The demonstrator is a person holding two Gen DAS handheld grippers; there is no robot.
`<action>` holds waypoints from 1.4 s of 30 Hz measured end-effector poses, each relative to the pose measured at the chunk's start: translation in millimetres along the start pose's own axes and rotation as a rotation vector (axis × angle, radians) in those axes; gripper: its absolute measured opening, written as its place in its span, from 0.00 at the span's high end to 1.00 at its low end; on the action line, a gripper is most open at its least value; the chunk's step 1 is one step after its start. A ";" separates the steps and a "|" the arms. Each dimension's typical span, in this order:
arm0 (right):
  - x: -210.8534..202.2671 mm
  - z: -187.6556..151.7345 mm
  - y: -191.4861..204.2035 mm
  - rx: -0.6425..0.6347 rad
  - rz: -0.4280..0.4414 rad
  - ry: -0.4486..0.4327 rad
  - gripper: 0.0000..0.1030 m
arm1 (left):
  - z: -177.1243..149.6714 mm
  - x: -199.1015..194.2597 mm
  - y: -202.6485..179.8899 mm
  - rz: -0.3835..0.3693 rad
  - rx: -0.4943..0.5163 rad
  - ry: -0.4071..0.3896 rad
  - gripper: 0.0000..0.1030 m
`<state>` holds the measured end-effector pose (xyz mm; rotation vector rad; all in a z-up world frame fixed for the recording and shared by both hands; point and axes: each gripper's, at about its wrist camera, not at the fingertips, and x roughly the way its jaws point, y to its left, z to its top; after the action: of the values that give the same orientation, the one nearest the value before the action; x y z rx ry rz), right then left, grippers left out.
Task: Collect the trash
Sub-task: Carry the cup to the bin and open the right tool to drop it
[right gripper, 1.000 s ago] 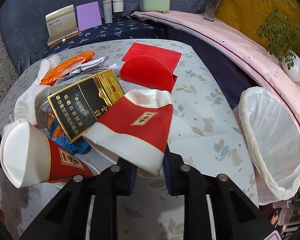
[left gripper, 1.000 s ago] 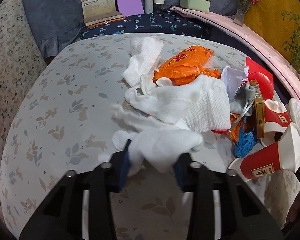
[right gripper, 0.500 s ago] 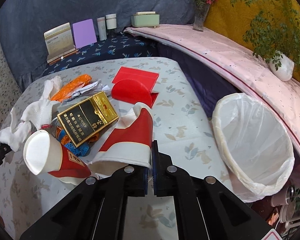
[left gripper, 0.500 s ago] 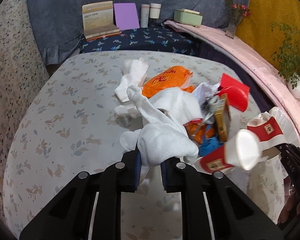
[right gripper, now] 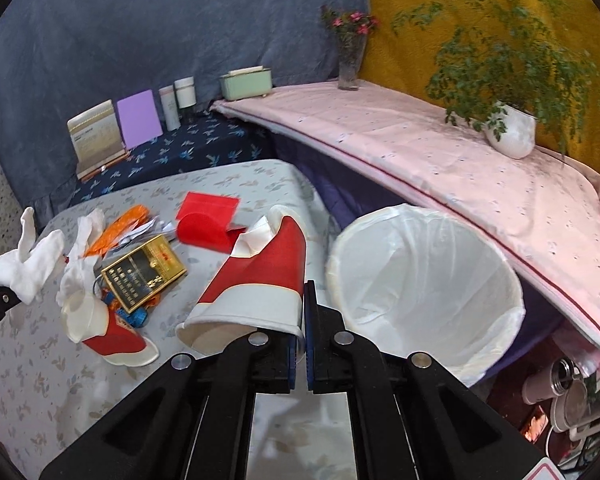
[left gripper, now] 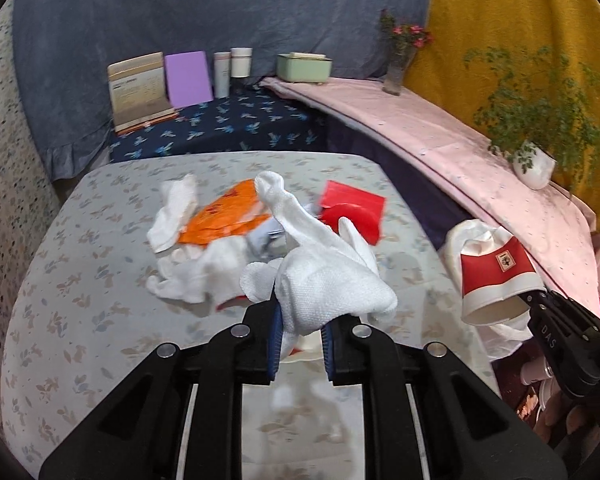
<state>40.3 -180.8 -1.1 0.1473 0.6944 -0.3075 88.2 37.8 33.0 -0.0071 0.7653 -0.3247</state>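
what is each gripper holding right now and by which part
Left gripper: white cloth, pinched at its bunched lower end. Right gripper: crushed red paper cup, pinched by its rim wall.

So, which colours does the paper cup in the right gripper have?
The paper cup is red with white bands at rim and base; the right wrist view shows it best.

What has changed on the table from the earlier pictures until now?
Both jaws closed on their loads and lifted them off the table: the left gripper took the white cloth, and the right gripper pinched the crushed red paper cup, now raised beside the lined bin. The second cup and gold box stayed.
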 end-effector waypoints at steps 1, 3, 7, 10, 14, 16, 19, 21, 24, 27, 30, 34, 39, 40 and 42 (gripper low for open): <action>-1.2 0.4 -6.2 0.008 -0.009 -0.003 0.97 | 0.7 0.5 -8.1 -0.011 0.010 0.000 0.85; -4.1 0.3 -20.7 0.026 -0.027 -0.009 0.97 | 2.1 3.0 -27.1 -0.039 0.035 0.001 0.85; -7.2 -0.4 -48.4 0.060 -0.063 -0.016 0.97 | 4.9 12.3 -62.8 -0.101 0.074 0.020 0.85; -6.7 -1.8 -67.6 0.084 -0.091 -0.015 0.97 | 5.1 21.4 -82.6 -0.145 0.095 0.043 0.85; -3.0 -3.9 -92.1 0.113 -0.125 -0.010 0.97 | 4.7 35.8 -111.6 -0.184 0.133 0.067 0.84; 0.4 -4.6 -101.7 0.124 -0.139 -0.004 0.97 | 5.6 43.2 -124.3 -0.198 0.149 0.076 0.84; 8.4 -6.7 -114.7 0.139 -0.159 0.013 0.97 | 7.4 55.4 -143.5 -0.236 0.167 0.096 0.84; 14.2 -6.8 -122.0 0.149 -0.166 0.025 0.97 | 8.1 63.4 -156.4 -0.257 0.185 0.105 0.84; 22.0 -7.0 -130.3 0.164 -0.170 0.043 0.97 | 10.8 74.4 -171.5 -0.289 0.205 0.117 0.84; 29.8 -7.4 -134.7 0.174 -0.181 0.060 0.97 | 14.1 85.0 -184.0 -0.323 0.210 0.129 0.82; 35.1 -6.9 -136.5 0.173 -0.197 0.064 0.97 | 17.2 91.6 -193.3 -0.337 0.218 0.122 0.74; 38.3 -5.8 -136.7 0.172 -0.209 0.067 0.88 | 19.7 95.5 -199.9 -0.333 0.225 0.105 0.49; 35.8 -2.7 -138.8 0.179 -0.221 0.053 0.78 | 21.3 94.4 -200.4 -0.326 0.229 0.090 0.41; 35.5 -2.4 -138.9 0.178 -0.223 0.052 0.77 | 20.9 94.3 -199.5 -0.323 0.227 0.090 0.41; 34.3 -1.4 -138.4 0.172 -0.225 0.050 0.77 | 21.0 94.1 -196.5 -0.319 0.220 0.090 0.39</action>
<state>19.2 -319.1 -28.8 0.2415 0.7352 -0.5818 109.8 -178.6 8.5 0.0937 0.8142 -0.7158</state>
